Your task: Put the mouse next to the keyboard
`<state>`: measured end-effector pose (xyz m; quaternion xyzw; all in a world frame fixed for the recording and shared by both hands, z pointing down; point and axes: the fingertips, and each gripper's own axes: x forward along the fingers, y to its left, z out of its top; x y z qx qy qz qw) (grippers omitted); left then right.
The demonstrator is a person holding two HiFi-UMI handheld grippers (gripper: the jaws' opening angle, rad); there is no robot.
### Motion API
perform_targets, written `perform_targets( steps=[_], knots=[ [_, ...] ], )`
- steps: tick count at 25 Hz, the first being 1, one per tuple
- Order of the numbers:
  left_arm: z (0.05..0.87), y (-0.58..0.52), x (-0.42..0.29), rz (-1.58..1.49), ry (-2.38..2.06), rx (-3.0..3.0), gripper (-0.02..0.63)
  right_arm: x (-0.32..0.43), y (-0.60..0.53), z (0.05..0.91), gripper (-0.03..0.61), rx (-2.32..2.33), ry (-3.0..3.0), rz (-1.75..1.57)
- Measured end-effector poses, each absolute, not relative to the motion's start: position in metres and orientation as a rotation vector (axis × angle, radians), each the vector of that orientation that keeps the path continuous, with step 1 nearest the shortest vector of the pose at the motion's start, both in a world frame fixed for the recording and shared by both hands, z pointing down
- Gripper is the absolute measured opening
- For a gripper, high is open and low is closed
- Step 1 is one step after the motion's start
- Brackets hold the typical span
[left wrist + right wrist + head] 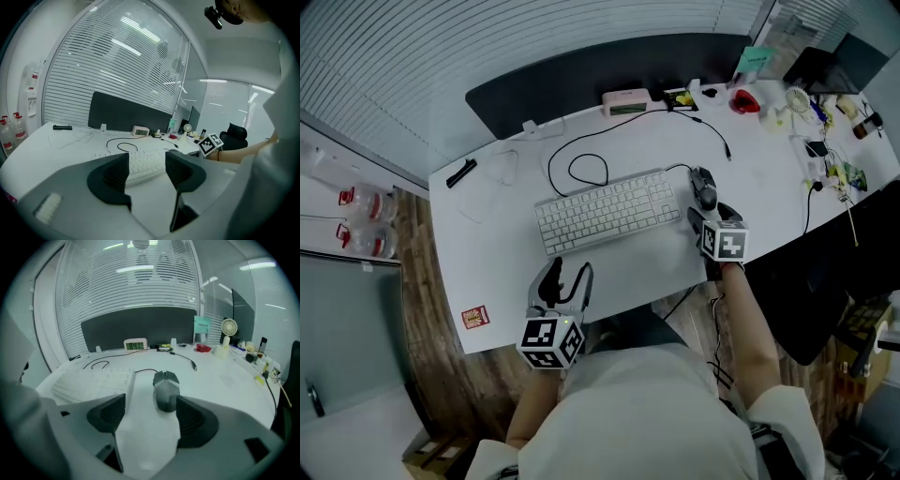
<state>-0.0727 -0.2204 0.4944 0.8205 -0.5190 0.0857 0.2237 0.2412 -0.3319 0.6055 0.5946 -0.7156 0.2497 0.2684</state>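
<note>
A dark grey mouse (704,187) (165,390) lies on the white desk (497,272), just right of the white keyboard (609,211) (93,379). Its cable runs off toward the keyboard's back. My right gripper (709,217) (150,414) is right behind the mouse and open. The mouse's rear sits by the right jaw's tip, and the pads do not press on it. My left gripper (563,278) (146,169) hovers open over the desk's front edge, in front of the keyboard (145,164), with nothing between its jaws.
A looped black cable (581,167) lies behind the keyboard. A pink clock (625,101), a red object (746,100) and small clutter line the back and right of the desk. A black pen (461,172) lies far left, and a red sticker (474,317) front left.
</note>
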Motion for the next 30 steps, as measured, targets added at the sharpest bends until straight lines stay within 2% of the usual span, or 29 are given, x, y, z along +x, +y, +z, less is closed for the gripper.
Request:
perform_targets(
  steps=[6,14,25,30],
  knots=[
    [0.489,-0.189,-0.075,0.207,-1.434,2.279,0.244,0.210,-0.291,0.574,0.314,1.602,-2.035,0.629],
    [0.486,-0.140,-0.083,0.199,-1.451,2.277,0.218,0.166,-0.229,0.534,0.222,1.593,-2.159,0.551],
    [0.483,-0.078,-0.105,0.196,-1.507,2.259,0.123,0.107,-0.145,0.488,0.058,1.559,-2.330,0.435],
    [0.482,-0.058,-0.112,0.191,-1.524,2.261,0.086,0.082,-0.112,0.472,0.027,1.527,-2.402,0.357]
  ],
)
